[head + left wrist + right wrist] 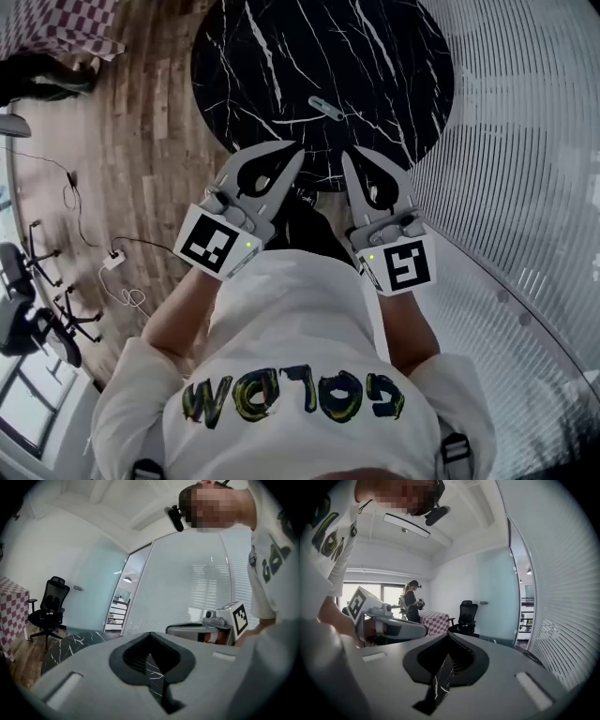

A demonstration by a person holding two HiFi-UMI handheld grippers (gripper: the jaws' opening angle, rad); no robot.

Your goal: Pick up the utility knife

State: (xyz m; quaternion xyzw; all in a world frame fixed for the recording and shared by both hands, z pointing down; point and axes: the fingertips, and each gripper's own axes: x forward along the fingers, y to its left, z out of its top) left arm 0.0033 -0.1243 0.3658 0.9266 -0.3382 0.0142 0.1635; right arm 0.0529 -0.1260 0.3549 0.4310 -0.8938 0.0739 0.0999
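The utility knife, a slim grey tool, lies on the round black marble table in the head view, a little past both grippers. My left gripper and right gripper hang side by side over the table's near edge, tips pointing toward the knife but apart from it. Each has its jaws together with nothing between them. In the left gripper view my left gripper shows only marble through its gap, and the knife is hidden. The right gripper view shows my right gripper the same way.
Wooden floor with a power strip and cable lies left of the table. Office chairs stand at far left. A striped glass wall curves along the right. A checkered cloth and a standing person are farther off.
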